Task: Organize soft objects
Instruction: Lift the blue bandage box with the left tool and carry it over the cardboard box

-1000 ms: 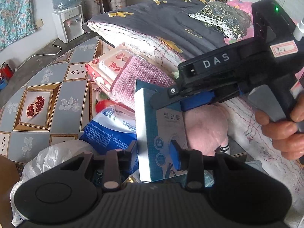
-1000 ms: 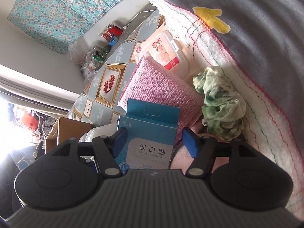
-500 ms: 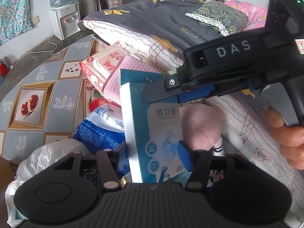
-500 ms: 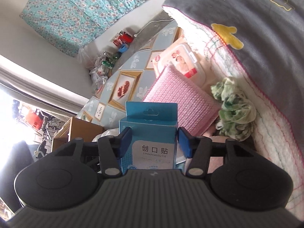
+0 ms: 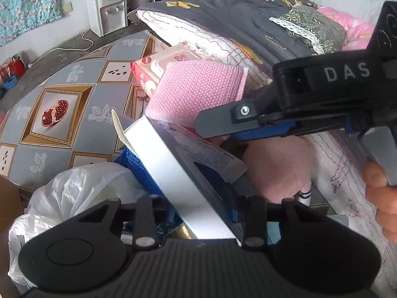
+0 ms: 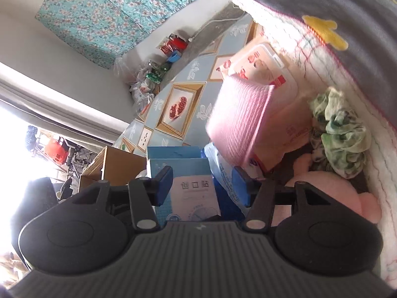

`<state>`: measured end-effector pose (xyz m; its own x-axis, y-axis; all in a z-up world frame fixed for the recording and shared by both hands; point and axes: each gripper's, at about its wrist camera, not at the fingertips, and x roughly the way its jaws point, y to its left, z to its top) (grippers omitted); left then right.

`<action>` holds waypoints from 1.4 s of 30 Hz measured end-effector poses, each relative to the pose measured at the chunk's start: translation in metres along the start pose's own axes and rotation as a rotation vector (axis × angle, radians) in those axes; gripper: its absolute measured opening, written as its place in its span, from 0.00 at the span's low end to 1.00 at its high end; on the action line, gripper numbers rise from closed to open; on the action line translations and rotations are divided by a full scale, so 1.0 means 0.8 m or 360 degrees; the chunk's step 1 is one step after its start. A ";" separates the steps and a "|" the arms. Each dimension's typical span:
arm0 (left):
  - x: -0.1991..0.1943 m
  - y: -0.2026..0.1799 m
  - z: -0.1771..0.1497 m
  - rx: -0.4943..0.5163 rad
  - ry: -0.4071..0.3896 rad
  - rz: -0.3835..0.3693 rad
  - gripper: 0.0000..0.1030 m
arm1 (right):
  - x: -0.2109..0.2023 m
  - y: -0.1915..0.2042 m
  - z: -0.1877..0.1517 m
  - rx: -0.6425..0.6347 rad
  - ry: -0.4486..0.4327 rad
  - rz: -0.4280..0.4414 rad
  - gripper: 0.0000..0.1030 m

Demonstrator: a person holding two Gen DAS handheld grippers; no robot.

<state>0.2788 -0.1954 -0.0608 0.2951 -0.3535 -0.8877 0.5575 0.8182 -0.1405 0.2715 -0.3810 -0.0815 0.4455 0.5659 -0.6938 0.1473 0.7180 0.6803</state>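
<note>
Box (image 5: 173, 173) lies diagonally, upper left down to lower centre, with the left claw (image 5: 202, 206) closing on its near end. Right claw (image 6: 202, 181) straddles its far end, jaws apart.

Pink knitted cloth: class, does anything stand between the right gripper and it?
Yes. A blue box stands between the open fingers of the right gripper, directly in front. The pink knitted cloth lies beyond it, up and to the right, with a blue packet also in between.
</note>
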 end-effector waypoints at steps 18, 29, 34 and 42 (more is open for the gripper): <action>-0.084 0.004 -0.010 -0.0105 -0.0199 -0.0012 0.31 | -0.035 0.061 -0.023 -0.0068 -0.0019 0.0046 0.47; -0.206 0.042 -0.062 -0.0276 -0.0406 0.0062 0.31 | -0.064 0.186 -0.065 -0.0293 -0.0038 0.0207 0.47; -0.250 0.084 -0.099 -0.0401 -0.0470 0.0160 0.31 | -0.037 0.258 -0.087 -0.0388 0.0035 0.0298 0.47; -0.269 0.180 -0.156 -0.0701 -0.0433 0.0312 0.31 | 0.057 0.350 -0.123 -0.0518 0.0264 0.0354 0.48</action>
<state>0.1989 0.0549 0.0550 0.5829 -0.2323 -0.7787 0.1118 0.9721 -0.2063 0.2459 -0.1143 0.0540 0.2830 0.7599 -0.5852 -0.2349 0.6465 0.7259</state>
